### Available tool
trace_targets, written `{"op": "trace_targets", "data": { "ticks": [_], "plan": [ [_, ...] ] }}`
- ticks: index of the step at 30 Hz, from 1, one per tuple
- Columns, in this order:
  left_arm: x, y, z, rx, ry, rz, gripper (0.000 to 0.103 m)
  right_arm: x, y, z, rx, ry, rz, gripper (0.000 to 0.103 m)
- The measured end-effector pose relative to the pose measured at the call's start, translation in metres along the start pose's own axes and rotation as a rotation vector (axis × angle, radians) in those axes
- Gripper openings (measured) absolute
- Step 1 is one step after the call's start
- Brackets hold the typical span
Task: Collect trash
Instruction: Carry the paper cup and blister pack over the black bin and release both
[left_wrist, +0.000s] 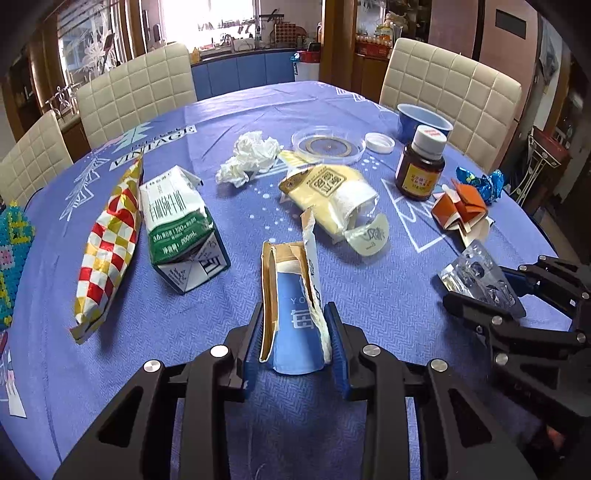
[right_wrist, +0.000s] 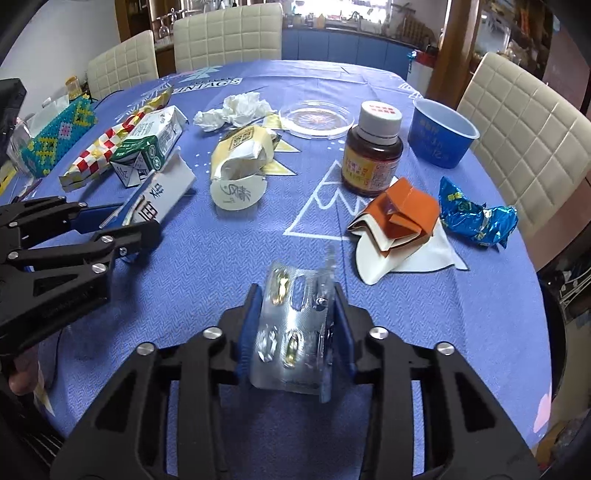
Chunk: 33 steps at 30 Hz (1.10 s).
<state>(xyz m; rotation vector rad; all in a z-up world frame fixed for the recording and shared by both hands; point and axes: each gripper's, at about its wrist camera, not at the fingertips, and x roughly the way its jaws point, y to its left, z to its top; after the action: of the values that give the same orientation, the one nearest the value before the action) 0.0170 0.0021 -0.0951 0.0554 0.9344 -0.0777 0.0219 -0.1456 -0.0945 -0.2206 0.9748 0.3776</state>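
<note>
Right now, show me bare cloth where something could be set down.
Free: the cloth between the blister pack, yellow pouch and orange wrapper; also the far end beyond the dish. Crowded: milk carton to brown bottle.

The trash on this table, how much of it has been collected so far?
Nothing looks cleared yet. In hand: the left gripper is shut on a torn blue carton, and the right gripper is shut on a pill blister pack. Left on the tablecloth: milk carton, checked wrapper, crumpled tissue, yellow packet, orange box, blue foil wrapper.
</note>
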Motion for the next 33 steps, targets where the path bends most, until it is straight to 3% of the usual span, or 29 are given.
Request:
{"op": "trace_targets", "data": {
  "ticks": [9,17,33],
  "plan": [
    [-0.016,-0.015,0.029,0.035,-0.091,-0.022,0.031,-0.024,-0.019,0.023,0.025,-0.122,-0.057,0.036],
    [-0.012,-0.051,0.069,0.102,-0.164,-0.063,0.031,-0.036,-0.062,0.038,0.113,-0.183,-0.143,0.036],
    [-0.010,-0.186,0.118,0.364,-0.289,-0.263,0.031,-0.084,-0.194,0.004,0.328,-0.243,-0.467,0.038]
  ]
}}
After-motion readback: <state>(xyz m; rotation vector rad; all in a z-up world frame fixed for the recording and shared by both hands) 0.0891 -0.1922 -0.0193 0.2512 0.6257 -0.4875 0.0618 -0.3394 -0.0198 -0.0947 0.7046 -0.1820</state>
